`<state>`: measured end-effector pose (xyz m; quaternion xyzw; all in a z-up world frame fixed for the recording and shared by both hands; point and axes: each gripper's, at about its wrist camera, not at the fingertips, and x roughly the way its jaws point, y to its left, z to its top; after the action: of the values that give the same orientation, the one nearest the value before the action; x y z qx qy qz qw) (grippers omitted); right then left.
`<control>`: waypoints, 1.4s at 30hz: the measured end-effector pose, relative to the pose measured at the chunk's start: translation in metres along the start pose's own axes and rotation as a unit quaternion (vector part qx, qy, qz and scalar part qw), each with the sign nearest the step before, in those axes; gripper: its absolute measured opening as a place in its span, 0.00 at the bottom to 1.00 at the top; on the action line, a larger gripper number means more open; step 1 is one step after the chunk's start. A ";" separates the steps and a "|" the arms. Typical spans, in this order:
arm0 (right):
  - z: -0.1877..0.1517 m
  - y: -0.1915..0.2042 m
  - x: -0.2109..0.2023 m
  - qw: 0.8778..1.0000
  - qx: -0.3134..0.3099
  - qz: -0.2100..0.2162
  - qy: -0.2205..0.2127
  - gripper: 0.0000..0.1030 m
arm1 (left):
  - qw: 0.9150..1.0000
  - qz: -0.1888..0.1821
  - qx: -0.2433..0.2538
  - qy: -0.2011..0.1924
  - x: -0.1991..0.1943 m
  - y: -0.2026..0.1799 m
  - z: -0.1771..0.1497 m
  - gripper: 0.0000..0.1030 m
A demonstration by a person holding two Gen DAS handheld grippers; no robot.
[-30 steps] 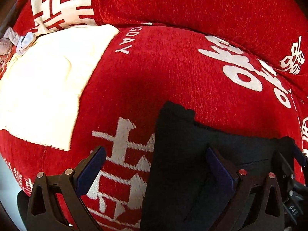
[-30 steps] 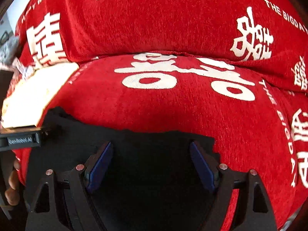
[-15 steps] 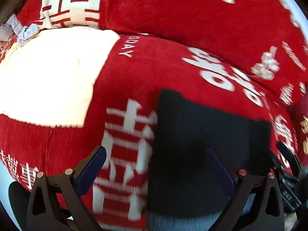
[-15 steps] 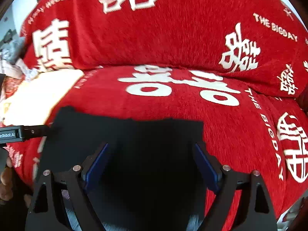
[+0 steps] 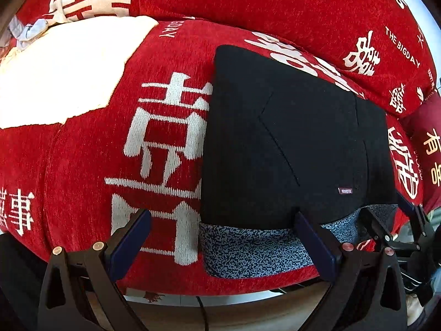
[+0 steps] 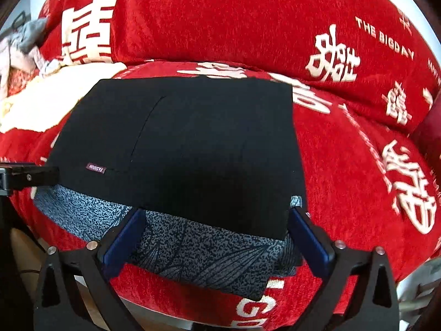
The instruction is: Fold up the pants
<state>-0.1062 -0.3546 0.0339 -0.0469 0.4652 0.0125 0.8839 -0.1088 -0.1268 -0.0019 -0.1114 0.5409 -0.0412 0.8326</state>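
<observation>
Black pants (image 6: 193, 149) lie folded on red sofa cover (image 6: 344, 165), grey patterned layer at near edge; L gripper (image 5: 220, 237) & R gripper (image 6: 215, 231) both released, nothing held.

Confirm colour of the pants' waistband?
Speckled grey-and-black waistband; clearest in the right wrist view.

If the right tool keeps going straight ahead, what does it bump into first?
Probably the grey speckled fabric lying between the open fingers of the right tool, then the folded black pants just beyond. Depth is hard to judge here.
</observation>
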 end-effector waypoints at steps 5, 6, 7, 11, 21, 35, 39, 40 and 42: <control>0.001 -0.001 -0.017 1.000 0.009 0.000 -0.005 0.99 | 1.000 0.011 0.016 -0.021 -0.017 -0.008 -0.004 1.00; 0.001 -0.002 -0.022 1.000 0.012 -0.001 -0.009 0.99 | 0.999 0.014 0.024 -0.030 -0.022 -0.011 -0.004 1.00; 0.002 -0.004 -0.027 1.000 0.015 -0.002 -0.016 0.99 | 0.999 0.016 0.027 -0.035 -0.024 -0.012 -0.005 1.00; 0.008 -0.006 -0.044 0.999 0.025 0.009 -0.043 0.99 | 0.998 0.019 0.042 -0.049 -0.032 -0.025 -0.004 1.00; -0.001 0.000 -0.013 0.999 0.027 0.016 0.009 0.99 | 0.997 0.035 0.074 0.002 0.000 -0.037 -0.011 1.00; 0.115 0.055 0.016 0.999 -0.015 0.047 0.005 0.99 | 0.995 0.042 0.086 0.001 0.003 -0.042 -0.012 1.00; 0.121 0.071 0.048 0.998 -0.042 0.040 0.039 1.00 | 0.996 0.032 0.082 0.006 0.004 -0.038 -0.011 1.00; 0.120 0.069 0.050 0.997 -0.043 0.041 0.040 0.99 | 0.996 0.028 0.080 0.008 0.004 -0.037 -0.010 1.00; 0.119 0.056 0.051 0.998 -0.029 0.051 0.038 0.99 | 0.997 0.019 0.076 0.011 0.002 -0.032 -0.008 1.00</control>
<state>0.0173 -0.2888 0.0548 -0.0495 0.5001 0.0692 0.8618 -0.1138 -0.1595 0.0006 -0.0371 0.5477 -0.0672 0.8332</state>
